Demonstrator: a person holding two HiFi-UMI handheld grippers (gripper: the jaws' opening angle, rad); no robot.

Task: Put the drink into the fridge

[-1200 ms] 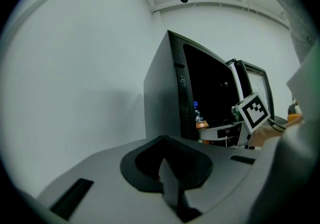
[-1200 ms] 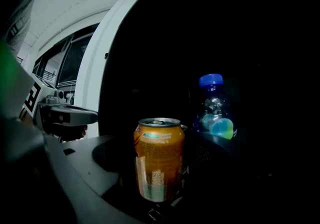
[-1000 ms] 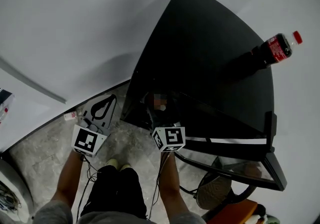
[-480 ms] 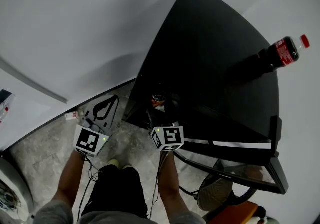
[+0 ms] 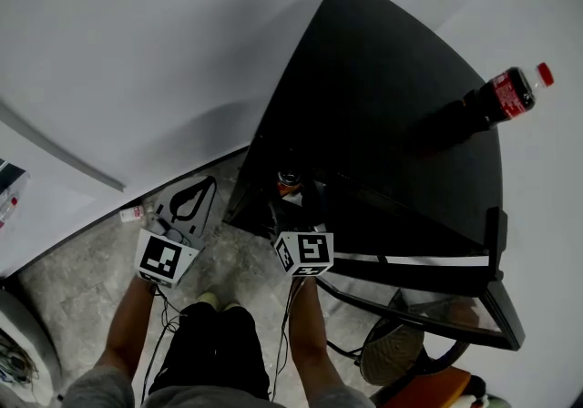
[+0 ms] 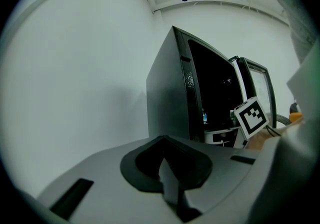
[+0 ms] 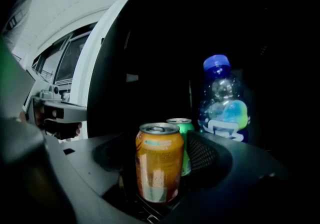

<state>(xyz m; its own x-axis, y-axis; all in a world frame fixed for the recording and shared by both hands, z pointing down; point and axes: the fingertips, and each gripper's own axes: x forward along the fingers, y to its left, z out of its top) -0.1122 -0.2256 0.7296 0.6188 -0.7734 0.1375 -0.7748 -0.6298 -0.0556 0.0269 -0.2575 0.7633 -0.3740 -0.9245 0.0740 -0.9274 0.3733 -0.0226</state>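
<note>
Seen from above, a person is standing on a mottled stone floor, facing a white wall and holding a gripper in each hand.

On the left, the left gripper is hovering low over the floor, close to the foot of the wall. Its jaws are pressing together at the tips, making a closed teardrop outline, and they are gripping nothing. Its marker cube is facing up towards the camera.

In the middle, the person's bare forearms are reaching forward on either side of black shorts.

To the right of centre, the right gripper is reaching into the dark inside of a black fridge. Its jaws are closing around an orange drink can, which is standing upright between them, one jaw on each side. Whether the can is touching a shelf cannot be made out. Just behind the orange can, a green can is standing inside the fridge. Further back and to the right, a clear bottle with a blue cap is standing upright as well.

Further right, the fridge's glass door is hanging wide open, swung out towards the person.

At the far right, a cola bottle with a red cap is standing on the fridge's flat black top, near its far corner and well apart from both grippers.
</note>
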